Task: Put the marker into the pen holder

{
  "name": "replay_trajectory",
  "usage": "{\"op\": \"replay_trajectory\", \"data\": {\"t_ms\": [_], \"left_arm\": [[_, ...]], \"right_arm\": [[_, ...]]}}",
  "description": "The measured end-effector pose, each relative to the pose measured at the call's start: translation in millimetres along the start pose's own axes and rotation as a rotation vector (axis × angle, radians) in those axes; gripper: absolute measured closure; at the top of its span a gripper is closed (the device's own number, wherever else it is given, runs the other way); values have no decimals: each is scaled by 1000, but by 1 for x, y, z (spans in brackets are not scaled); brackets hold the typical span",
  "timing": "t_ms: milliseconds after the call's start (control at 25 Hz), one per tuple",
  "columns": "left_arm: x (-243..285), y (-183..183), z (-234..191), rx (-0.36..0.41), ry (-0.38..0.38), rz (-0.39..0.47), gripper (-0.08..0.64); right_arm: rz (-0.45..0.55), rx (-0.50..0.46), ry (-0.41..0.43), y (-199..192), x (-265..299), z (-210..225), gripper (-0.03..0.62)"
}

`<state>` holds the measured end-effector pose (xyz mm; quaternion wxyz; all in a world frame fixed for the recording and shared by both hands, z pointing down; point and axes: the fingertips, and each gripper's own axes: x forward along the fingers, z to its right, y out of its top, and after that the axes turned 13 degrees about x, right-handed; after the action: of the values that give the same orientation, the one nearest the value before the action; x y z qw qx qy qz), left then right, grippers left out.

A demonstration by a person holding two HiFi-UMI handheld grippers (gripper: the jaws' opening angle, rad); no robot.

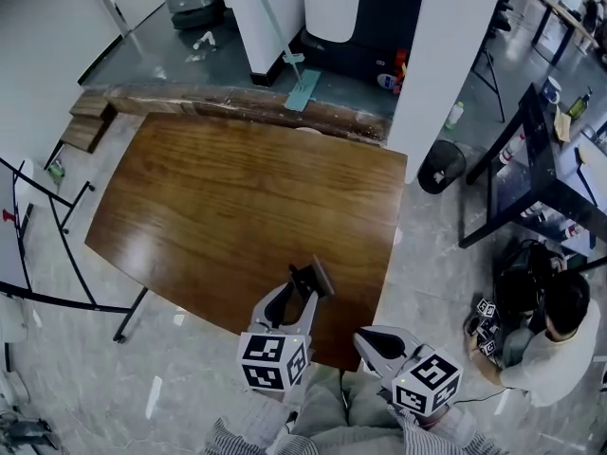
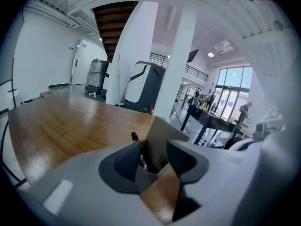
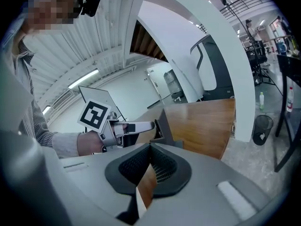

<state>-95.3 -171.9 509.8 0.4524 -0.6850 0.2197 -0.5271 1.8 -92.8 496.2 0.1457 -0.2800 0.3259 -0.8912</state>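
As my left tongs (image 1: pixel 302 288) stood apart at the pen holder (image 1: pixel 321 275), I feared a snag on withdrawal could topple it, marker (image 2: pixel 134 135) included. My right tongs (image 1: pixel 366 336) sat together, empty.

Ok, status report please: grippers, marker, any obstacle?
Left gripper open, close at the pen holder. Right gripper shut, empty. Marker seems to stand in pen holder. Nothing in the way.

a wooden table (image 1: pixel 237 197) carries a pen holder (image 1: pixel 322 275) near its front edge.
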Motion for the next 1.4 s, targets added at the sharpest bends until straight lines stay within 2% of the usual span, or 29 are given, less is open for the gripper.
{"op": "replay_trajectory", "data": {"t_ms": [200, 360, 560, 720, 1000, 1400], "left_arm": [[-30, 10, 15, 4, -15, 31, 412], [-59, 20, 30, -11, -21, 93, 449], [-90, 26, 48, -39, -37, 155, 550], [-105, 26, 61, -60, -72, 183, 551], [-111, 14, 83, -59, -145, 155, 552], [-114, 7, 84, -113, -142, 151, 552]], "right_arm": [[11, -49, 29, 11, -5, -20, 592], [26, -95, 48, 21, -8, -36, 592], [30, -151, 73, 27, -10, -55, 592], [24, -178, 79, 27, -9, -60, 592], [35, -205, 78, 27, -9, -65, 592], [-9, -246, 79, 11, -13, -72, 592]]}}
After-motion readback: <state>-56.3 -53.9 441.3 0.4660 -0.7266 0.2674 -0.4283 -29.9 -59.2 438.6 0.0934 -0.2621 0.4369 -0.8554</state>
